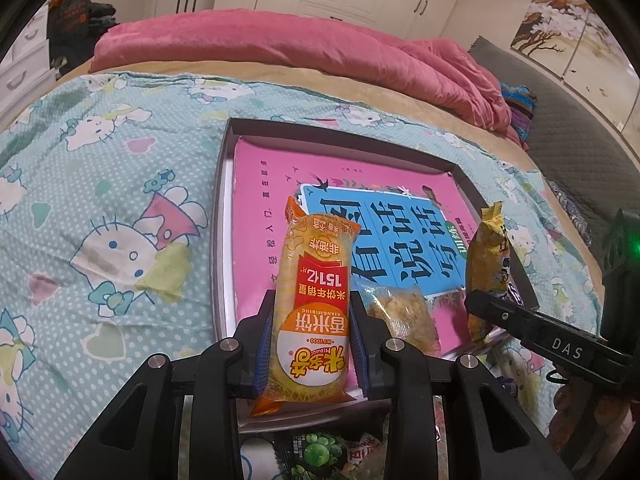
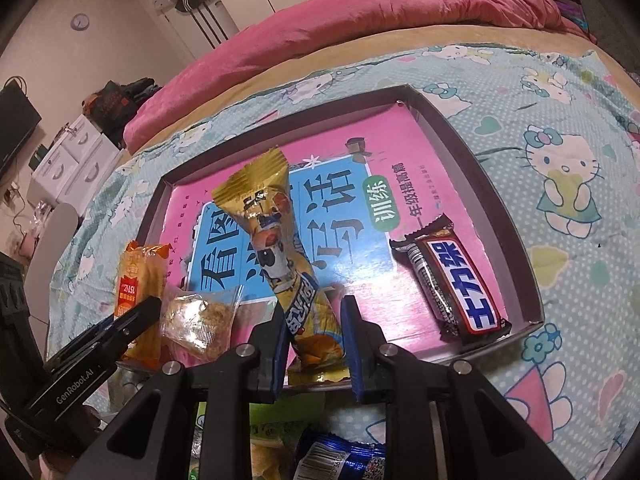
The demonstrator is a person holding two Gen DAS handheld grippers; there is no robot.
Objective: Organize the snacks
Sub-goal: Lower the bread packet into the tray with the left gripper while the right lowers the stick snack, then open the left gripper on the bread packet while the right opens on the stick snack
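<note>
My left gripper (image 1: 312,316) is shut on an orange rice-cracker packet (image 1: 316,276), held upright over the near edge of a shallow dark box (image 1: 340,136) lined with a pink book. My right gripper (image 2: 314,320) is shut on a yellow snack packet (image 2: 276,232), also upright over the box's near edge. In the left wrist view that yellow packet (image 1: 488,264) stands at the right. A clear packet with a crumbly pastry (image 2: 200,316) lies in the box between the two grippers. A brown chocolate bar (image 2: 456,280) lies in the box's near right corner.
The box (image 2: 472,140) rests on a teal cartoon-cat bedsheet (image 1: 112,208), with a pink quilt (image 1: 280,40) bunched behind it. More snack packets lie under the grippers: a green one (image 1: 320,452) and a blue one (image 2: 344,460).
</note>
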